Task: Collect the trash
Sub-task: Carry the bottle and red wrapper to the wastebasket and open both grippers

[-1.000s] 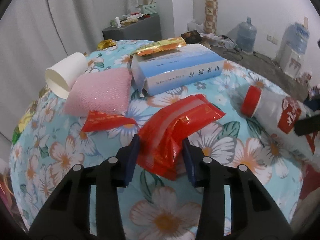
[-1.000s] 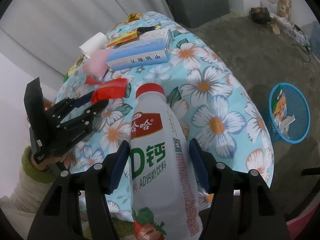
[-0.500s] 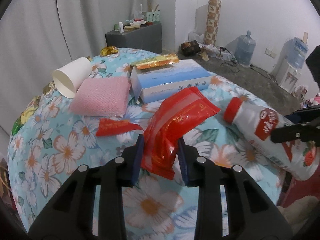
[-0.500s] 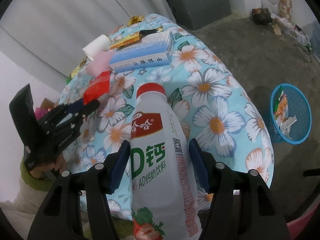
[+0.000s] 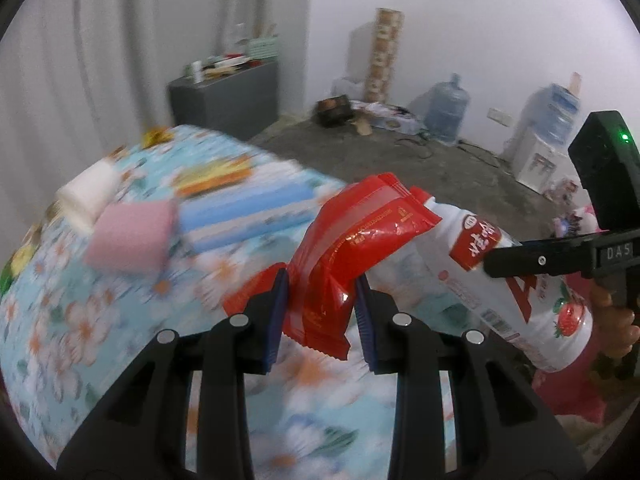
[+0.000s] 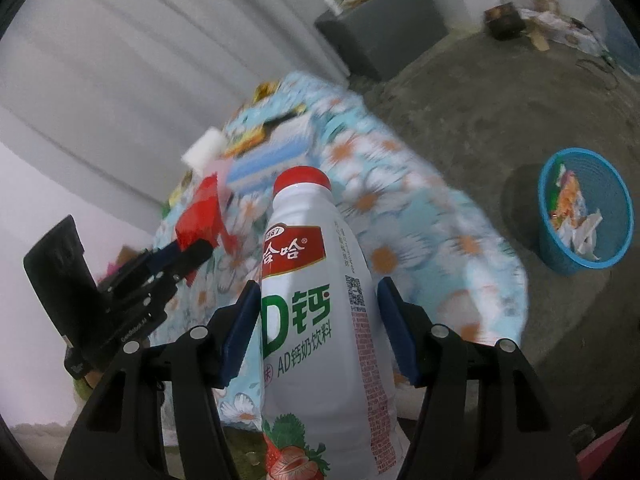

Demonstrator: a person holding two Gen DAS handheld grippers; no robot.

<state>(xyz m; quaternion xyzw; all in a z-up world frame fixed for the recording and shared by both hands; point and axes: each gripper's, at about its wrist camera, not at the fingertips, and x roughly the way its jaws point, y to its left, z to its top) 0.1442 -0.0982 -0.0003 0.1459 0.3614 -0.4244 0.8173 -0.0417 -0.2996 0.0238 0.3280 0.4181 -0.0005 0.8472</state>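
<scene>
wrapper point(image 5: 352, 248): glossy red foil | bottle point(image 6: 320, 300): smooth white plastic | floor point(image 6: 500, 112): rough concrete

Black grippers point(image 5: 320, 312); blue pads point(image 6: 236, 332)

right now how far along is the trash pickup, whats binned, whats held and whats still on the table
Done: the blue bin on the floor already holds some wrappers.
In hand: the left gripper is shut on the red packet, and the right gripper is shut on the milk bottle, both clear of the table.
Left: the paper cup, pink pad, blue box, the orange wrapper and a small red wrapper.
</scene>
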